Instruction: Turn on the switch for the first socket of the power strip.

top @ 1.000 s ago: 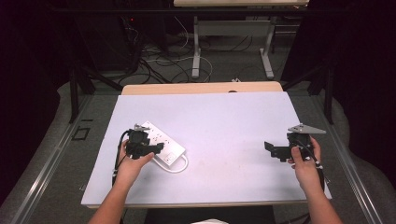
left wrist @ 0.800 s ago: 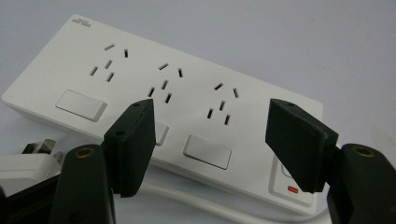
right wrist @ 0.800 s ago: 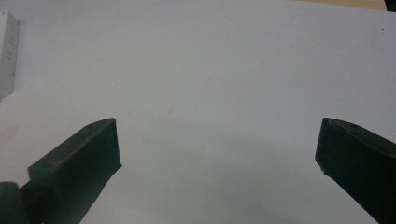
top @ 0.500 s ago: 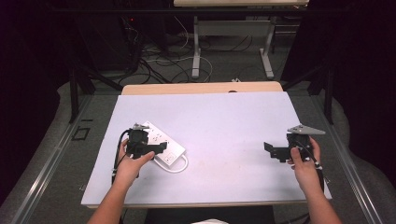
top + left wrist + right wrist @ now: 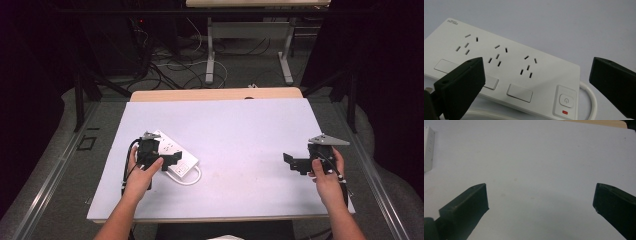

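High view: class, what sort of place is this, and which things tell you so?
Probably a lab or recording workshop: a white-covered table holding just a power strip, tangled cables on the floor, and another desk's metal legs behind.

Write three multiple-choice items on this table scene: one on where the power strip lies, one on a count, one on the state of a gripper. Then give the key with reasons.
1. Where does the power strip lie on the table?
A. beside the left gripper
B. beside the right gripper
C. at the far edge

2. How many socket groups does the strip's top face show?
A. one
B. three
C. five

3. How do the left gripper's jaws stand?
A. shut on the strip
B. shut on the cable
C. open, holding nothing

Key: 1 A, the high view puts it at the person's left hand; 2 B, the left gripper view shows three groups of slots; 3 C, its jaws stand wide apart over the strip.
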